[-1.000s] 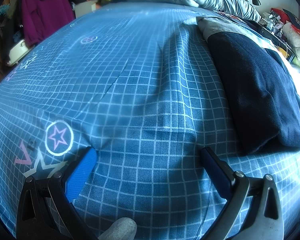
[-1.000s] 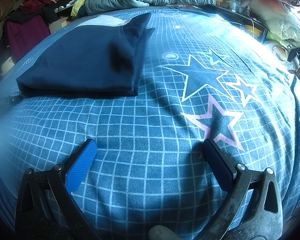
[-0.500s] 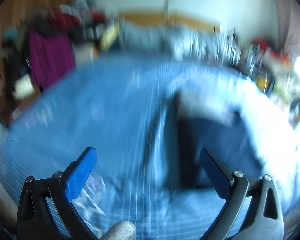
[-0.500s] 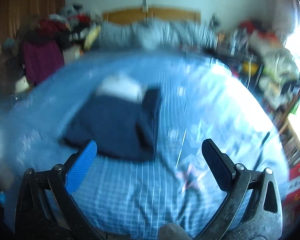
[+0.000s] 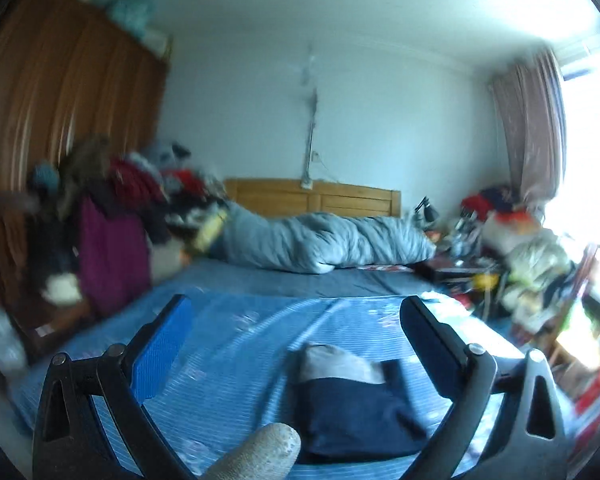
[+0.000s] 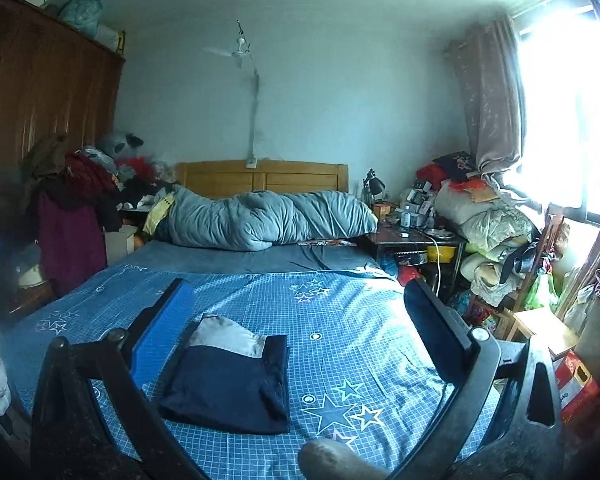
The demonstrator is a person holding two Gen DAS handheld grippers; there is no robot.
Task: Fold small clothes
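1. The left gripper (image 5: pixel 296 344) is hanging above the near end of the bed, looking level across it toward the headboard (image 5: pixel 316 200); its jaws are standing wide apart with nothing between them, and a gloved fingertip (image 5: pixel 260 454) is showing at the bottom of the left wrist view.
2. The right gripper (image 6: pixel 300 320) is sitting in much the same raised, level pose, jaws spread and empty, with a fingertip (image 6: pixel 336 460) poking in at the lower edge.
3. The folded navy garment (image 6: pixel 228 384), with a grey panel at its far end, is lying flat on the blue checked star-print bedspread (image 6: pixel 340 320), near the bed's foot and toward its left side, clear of both grippers.
4. A rolled grey duvet (image 6: pixel 268 220) is lying across the head of the bed against the wooden headboard.
5. A brown wardrobe (image 6: pixel 40 88) and a heap of clothes (image 6: pixel 72 192) are crowding the bed's left edge; a cluttered bedside table (image 6: pixel 416 236), stacked bundles and a curtained window (image 6: pixel 560 100) are lining the right edge.
6. The bedspread around the garment is lying bare out to the right edge and toward the duvet.
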